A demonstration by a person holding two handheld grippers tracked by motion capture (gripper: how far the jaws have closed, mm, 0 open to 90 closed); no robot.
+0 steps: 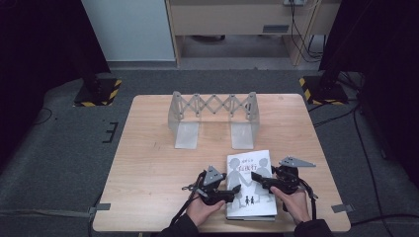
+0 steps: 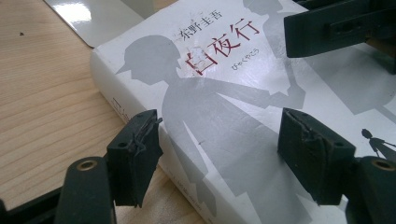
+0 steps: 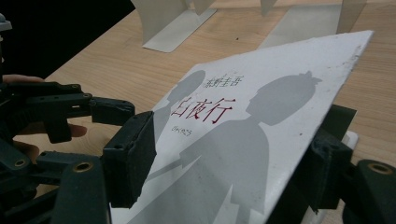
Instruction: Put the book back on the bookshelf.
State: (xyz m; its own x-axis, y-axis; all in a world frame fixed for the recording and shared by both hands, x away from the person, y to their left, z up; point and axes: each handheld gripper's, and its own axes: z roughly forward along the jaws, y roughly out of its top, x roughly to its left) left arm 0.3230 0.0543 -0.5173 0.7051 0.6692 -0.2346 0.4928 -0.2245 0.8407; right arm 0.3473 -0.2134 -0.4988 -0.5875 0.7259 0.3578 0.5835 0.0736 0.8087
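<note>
The book (image 1: 250,185) lies flat near the 6 o'clock edge of the bench (image 1: 148,163), slightly right of centre. Its long axis runs 12 to 6, the title end toward 12 and the spine on its 9 o'clock side.

The left tool (image 1: 228,195) reaches in from 9 o'clock, jaws spread across the spine edge; in the left gripper view one pad (image 2: 135,154) hangs off the spine over the wood and the other (image 2: 310,154) stands over the cover, neither pressing. The right tool (image 1: 257,176) comes from 3 o'clock with its jaws on either side of the front cover (image 3: 261,140). The right gripper view shows that cover lifted and tilted, one jaw above it and one beneath its edge; whether they pinch it I cannot tell.

The book's 6 o'clock end sits close to the bench edge, with little room there. Toward 12 there is bare wood up to the rack (image 1: 212,116), whose two flat feet point at the book. Wide bare wood lies at 9 o'clock, a narrower strip at 3.

The high view gives the whole layout; the left gripper view shows the spine's thickness and the red title (image 2: 219,49).
</note>
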